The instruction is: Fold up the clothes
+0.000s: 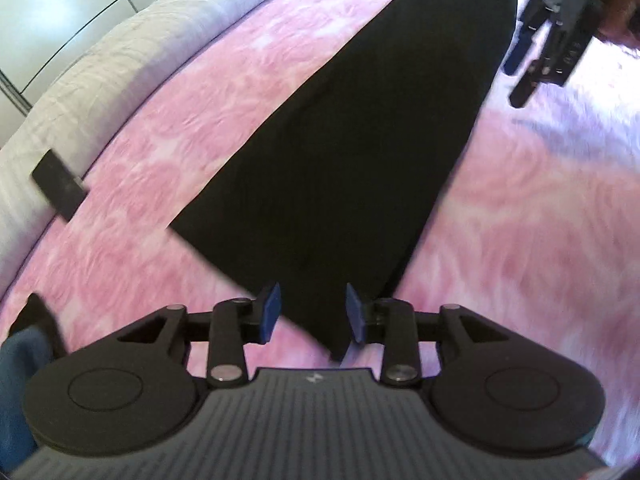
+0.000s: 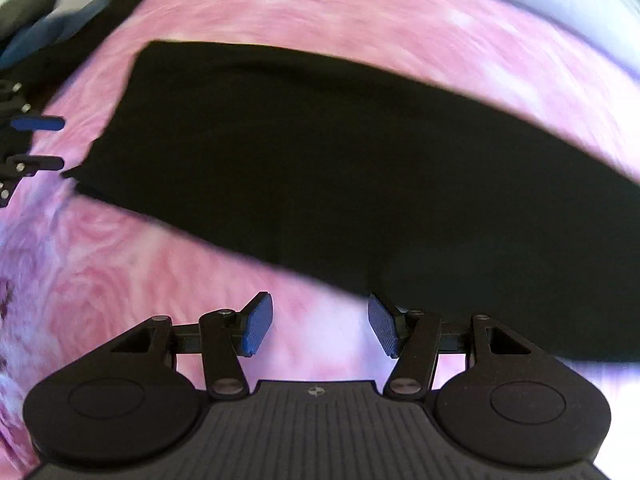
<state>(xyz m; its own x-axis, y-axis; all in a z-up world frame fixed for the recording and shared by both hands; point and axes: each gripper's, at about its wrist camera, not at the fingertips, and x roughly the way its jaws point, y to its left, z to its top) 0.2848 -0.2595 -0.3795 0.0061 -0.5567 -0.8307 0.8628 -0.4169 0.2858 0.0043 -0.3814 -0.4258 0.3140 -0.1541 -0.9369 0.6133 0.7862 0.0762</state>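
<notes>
- The left gripper [image 1: 313,314] is standing with its fingers parted, gripping nothing, over the near corner of the black garment [image 1: 360,140].
- The right gripper [image 2: 320,324] is likewise standing apart and empty at the garment's edge.
- The garment is lying flat as a long strip on the pink bedspread [image 1: 160,152] (a soft, yielding surface).
- Risk: the fingers may be pinching bedspread along with cloth, dragging the strip askew.
- A white pillow [image 1: 100,64] is bordering the bed; cabinet fronts [image 1: 52,4] are standing behind.
</notes>
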